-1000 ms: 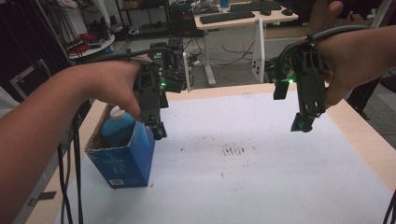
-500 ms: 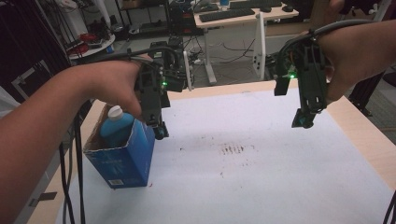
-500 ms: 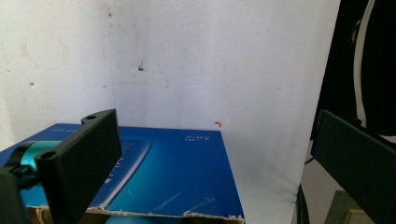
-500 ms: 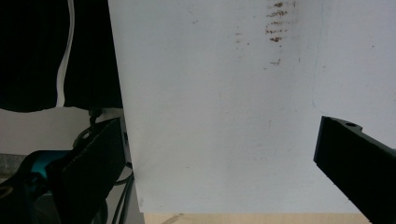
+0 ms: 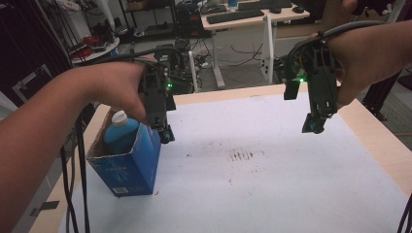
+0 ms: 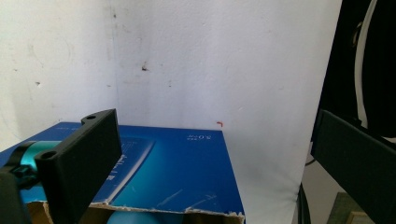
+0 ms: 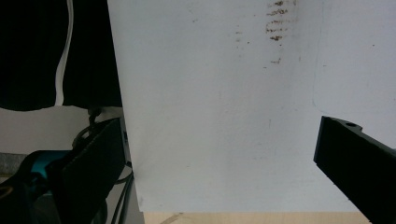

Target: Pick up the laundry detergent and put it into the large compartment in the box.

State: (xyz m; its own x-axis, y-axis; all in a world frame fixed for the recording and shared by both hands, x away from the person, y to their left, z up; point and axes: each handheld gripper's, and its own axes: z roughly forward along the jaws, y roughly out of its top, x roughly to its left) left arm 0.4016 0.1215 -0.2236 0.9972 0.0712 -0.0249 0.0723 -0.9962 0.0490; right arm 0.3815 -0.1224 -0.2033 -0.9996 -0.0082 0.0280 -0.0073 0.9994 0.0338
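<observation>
Left gripper [image 5: 165,133] jaws wide, empty, hovering at the open top corner of the blue box [image 5: 128,165] near the table's [image 5: 272,194] left edge. Blue bottle [image 5: 120,132] stands inside, mostly hidden by the box. Right gripper [image 5: 313,125] wide open, empty, above the right edge. Box looks slightly more tilted than before.

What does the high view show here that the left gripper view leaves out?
High view alone: the bottle's white cap sticking up out of the blue box, the right gripper held above the white sheet, the dark smudges and the desks behind.

Left gripper view alone: the box's torn cardboard rim, pale lettering on its side and a small red mark on the sheet.

Both: the blue box, the white sheet, and the left gripper open at the box's top.
</observation>
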